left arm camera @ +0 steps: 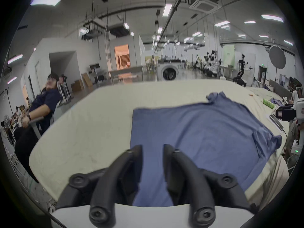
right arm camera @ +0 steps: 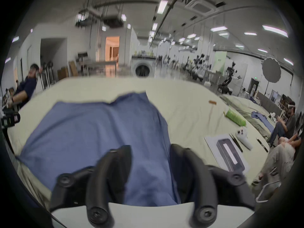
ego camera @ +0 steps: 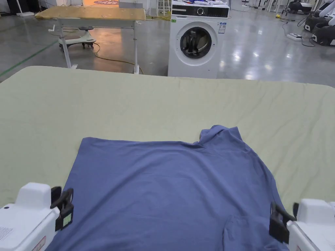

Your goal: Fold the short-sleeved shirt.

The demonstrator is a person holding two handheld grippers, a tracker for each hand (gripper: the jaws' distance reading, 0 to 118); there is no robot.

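Head view is showing the blue cotton short-sleeved shirt [ego camera: 170, 189] lying between the left claw [ego camera: 65, 209] and right claw [ego camera: 278, 224], both gaping, holding nothing, straddling its side edges.

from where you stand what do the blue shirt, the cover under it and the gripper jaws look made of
The blue shirt looks like soft matte knit, likely cotton: it drapes and creases with no shine. The pale green cover looks like thin woven sheet, matte, with fine wrinkles. The left gripper and right gripper have black, slightly glossy jaws, probably moulded plastic, bolted at the base.
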